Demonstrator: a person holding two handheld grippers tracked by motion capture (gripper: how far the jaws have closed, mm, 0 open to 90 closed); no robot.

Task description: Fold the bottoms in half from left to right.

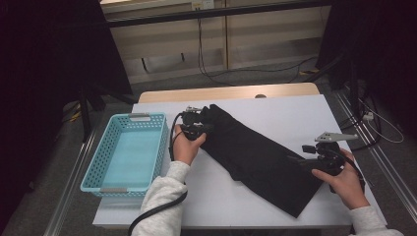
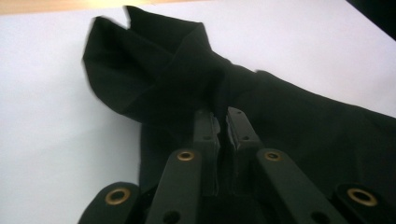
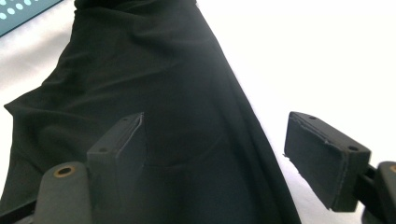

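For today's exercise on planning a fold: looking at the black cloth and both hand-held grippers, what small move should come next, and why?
Probably close the right hand-held gripper on the black cloth. Its jaws stand open with the cloth's near end between them, not pinched, while the left hand-held gripper is already shut on the far, bunched end. Both ends should be held before lifting.

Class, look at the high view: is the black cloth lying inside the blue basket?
No: the black cloth lies spread on the white table, to the right of the blue basket.
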